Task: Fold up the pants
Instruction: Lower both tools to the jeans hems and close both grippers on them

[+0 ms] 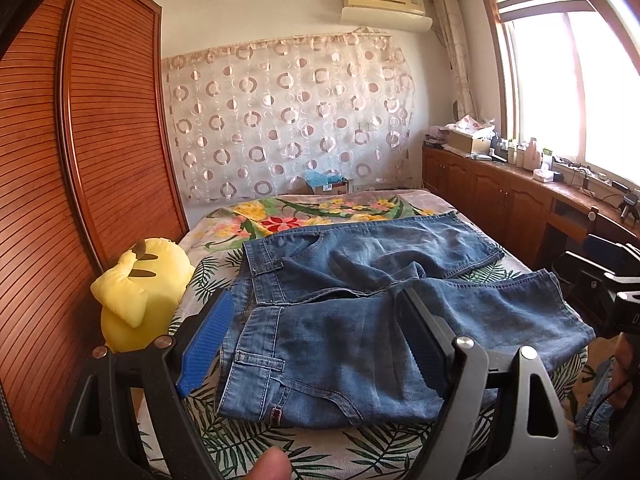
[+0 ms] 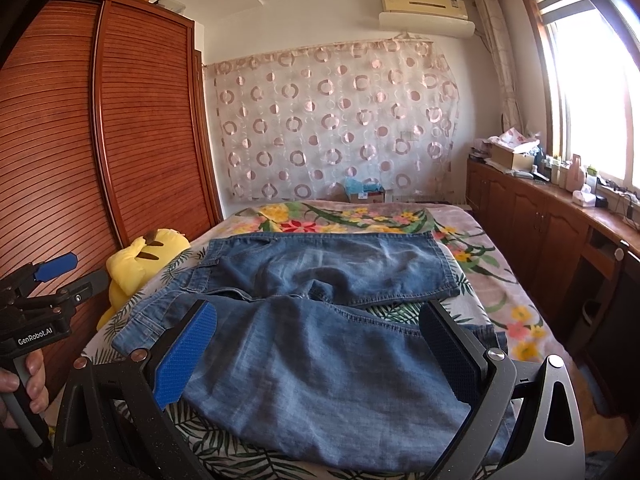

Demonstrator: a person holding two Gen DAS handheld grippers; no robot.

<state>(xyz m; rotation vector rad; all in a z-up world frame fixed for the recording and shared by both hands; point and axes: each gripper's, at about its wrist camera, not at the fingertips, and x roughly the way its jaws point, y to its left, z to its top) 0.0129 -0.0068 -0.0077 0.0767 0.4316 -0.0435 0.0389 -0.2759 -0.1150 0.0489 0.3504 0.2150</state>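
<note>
Pants (image 1: 360, 304) flat beneath wide-open, empty jaws

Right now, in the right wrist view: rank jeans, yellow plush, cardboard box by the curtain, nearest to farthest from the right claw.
1. jeans: spread on the bed, directly between the open right claw fingers.
2. yellow plush: left, beside the wardrobe.
3. cardboard box: beyond the bed's far end, against the curtain.

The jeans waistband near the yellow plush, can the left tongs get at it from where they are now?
Probably yes. The left tongs hang open right over the waistband of the jeans, nothing lies between, and the yellow plush sits off to the side.
</note>
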